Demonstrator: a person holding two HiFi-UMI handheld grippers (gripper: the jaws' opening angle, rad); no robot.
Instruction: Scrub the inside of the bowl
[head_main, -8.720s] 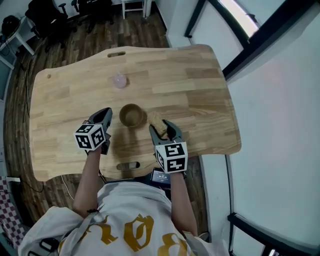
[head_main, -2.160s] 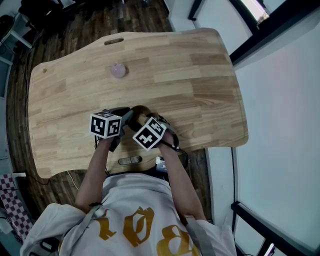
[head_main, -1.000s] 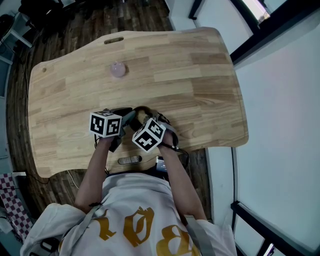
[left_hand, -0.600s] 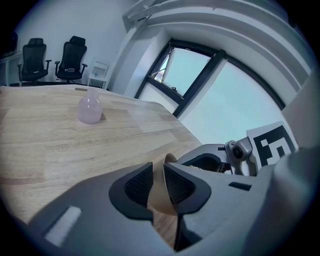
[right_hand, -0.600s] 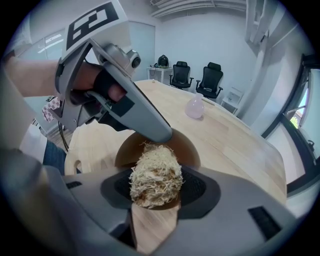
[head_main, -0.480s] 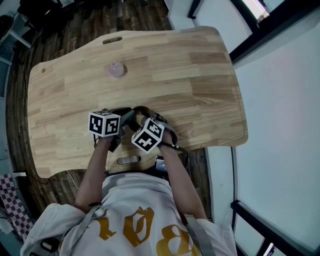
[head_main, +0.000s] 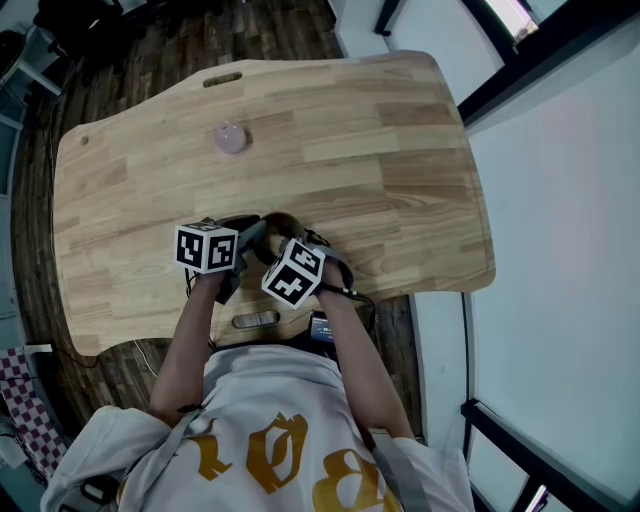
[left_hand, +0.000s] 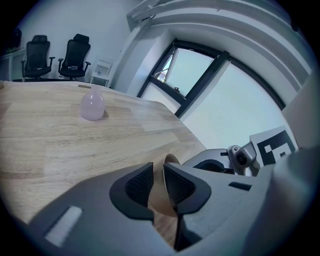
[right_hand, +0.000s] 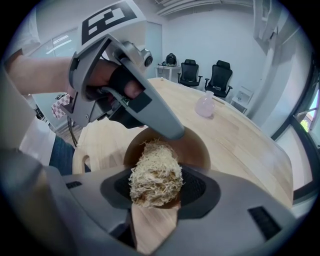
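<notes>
Since the early frame both grippers have closed in from either side of the bowl (head_main: 279, 224) and now meet over it, their marker cubes nearly touching in my head view. Over the last half second I see almost no shift.

My left gripper (left_hand: 158, 180) comes in from the left and lies low along the table (head_main: 350, 130). Its fingers (left_hand: 137, 184) are clamped on the bowl's wall, one pad outside and one inside, with the thin brown rim standing up between them. In the right gripper view a bare hand (right_hand: 102, 75) is wrapped round that gripper's handle, and its long grey finger reaches over the bowl's far rim.

My right gripper (right_hand: 156, 186) points down and left into the bowl, cube tipped up toward the head camera. Its fingers (right_hand: 200, 187) are pinched on a pale, fibrous scrubber (right_hand: 154, 172), whose shaggy end sits inside the bowl against the brown inner surface.

Both forearms run forward from the body and converge near the table's near edge. The bowl sits there, mostly hidden under the grippers in the head view.

A small pink rounded object (head_main: 230, 138) stands well apart, farther back on the table. Two black office chairs (right_hand: 190, 73) stand beyond the table's far end.
</notes>
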